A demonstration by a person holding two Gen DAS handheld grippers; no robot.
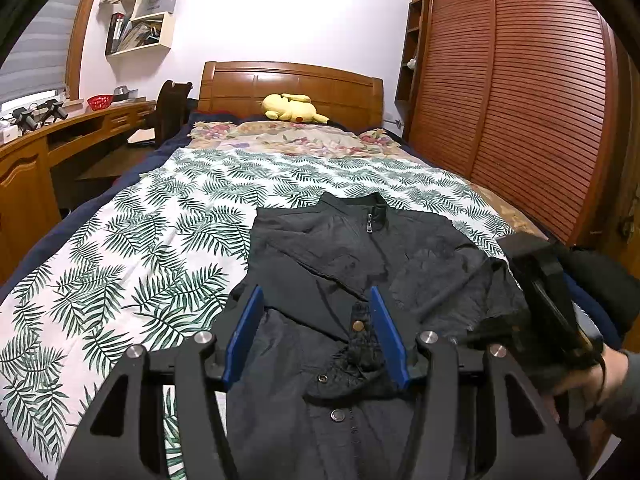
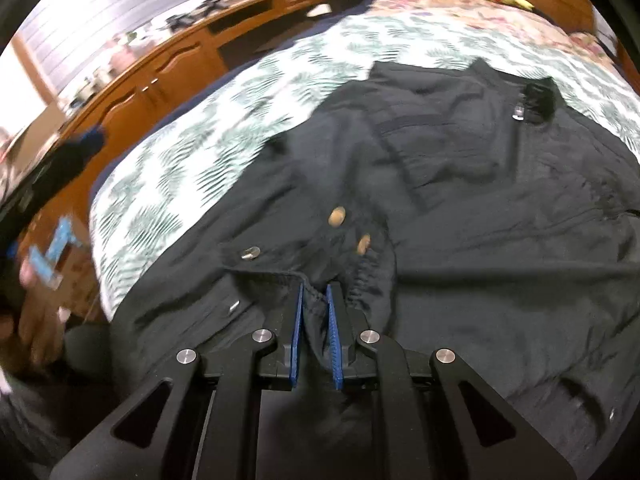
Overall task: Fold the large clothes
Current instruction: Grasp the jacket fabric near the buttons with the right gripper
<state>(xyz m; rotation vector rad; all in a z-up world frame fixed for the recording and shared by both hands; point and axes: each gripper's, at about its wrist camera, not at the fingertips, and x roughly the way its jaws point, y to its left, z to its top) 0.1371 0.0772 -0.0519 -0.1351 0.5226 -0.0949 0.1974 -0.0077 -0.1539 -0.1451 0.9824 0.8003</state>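
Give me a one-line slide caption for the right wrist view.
Right gripper pinches a gathered cuff of the black jacket spread on the leaf-print bedspread.

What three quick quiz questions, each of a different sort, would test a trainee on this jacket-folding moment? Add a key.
1. True or false: the left gripper is shut on the black jacket.
2. Multiple choice: the right gripper is A) open above the leaf-print sheet, B) shut on a gathered edge of the jacket, C) holding the yellow plush toy.
3. Fill in: the jacket's collar points toward the wooden ____.

Key: 1 false, its jaws stand wide apart over the jacket's front; 2 B; 3 headboard.
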